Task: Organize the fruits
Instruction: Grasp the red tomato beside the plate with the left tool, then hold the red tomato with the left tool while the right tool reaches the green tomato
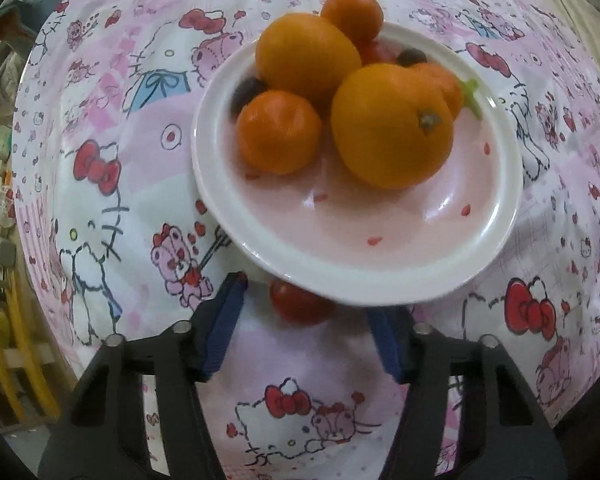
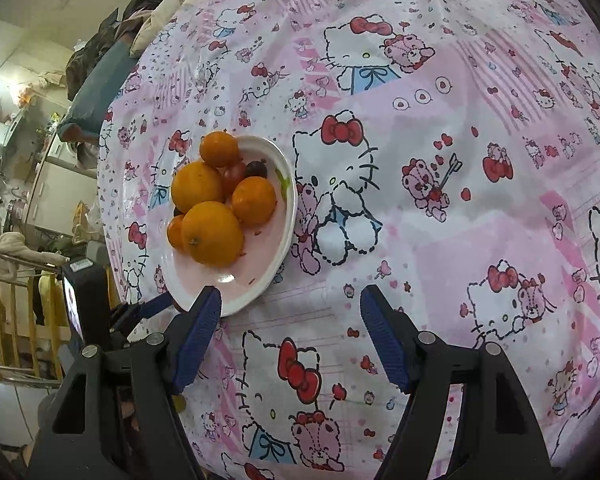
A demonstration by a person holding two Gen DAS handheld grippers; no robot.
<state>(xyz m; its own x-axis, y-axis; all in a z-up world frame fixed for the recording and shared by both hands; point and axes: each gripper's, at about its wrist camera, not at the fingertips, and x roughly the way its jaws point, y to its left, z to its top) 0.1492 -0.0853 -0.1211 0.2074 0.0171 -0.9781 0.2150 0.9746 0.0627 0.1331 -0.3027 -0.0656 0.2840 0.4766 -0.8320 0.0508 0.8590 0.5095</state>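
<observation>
- Centrally, a pink plate point(image 1: 380, 240) with a white rim is seen on the cartoon-print cloth point(image 1: 100, 160) that covers the tabletop.
- Two large oranges point(image 1: 392, 126) and several smaller tangerines point(image 1: 278, 132) are piled toward the plate's far side, with dark grapes point(image 1: 246, 92) tucked among them.
- A red cherry tomato point(image 1: 300, 304) is seen on the cloth, partly hidden under the plate's near rim, between the spread jaws of the left gripper point(image 1: 306, 328).
- The right gripper point(image 2: 290, 340) is held released over bare cloth, its left finger just beside the plate's rim.
</observation>
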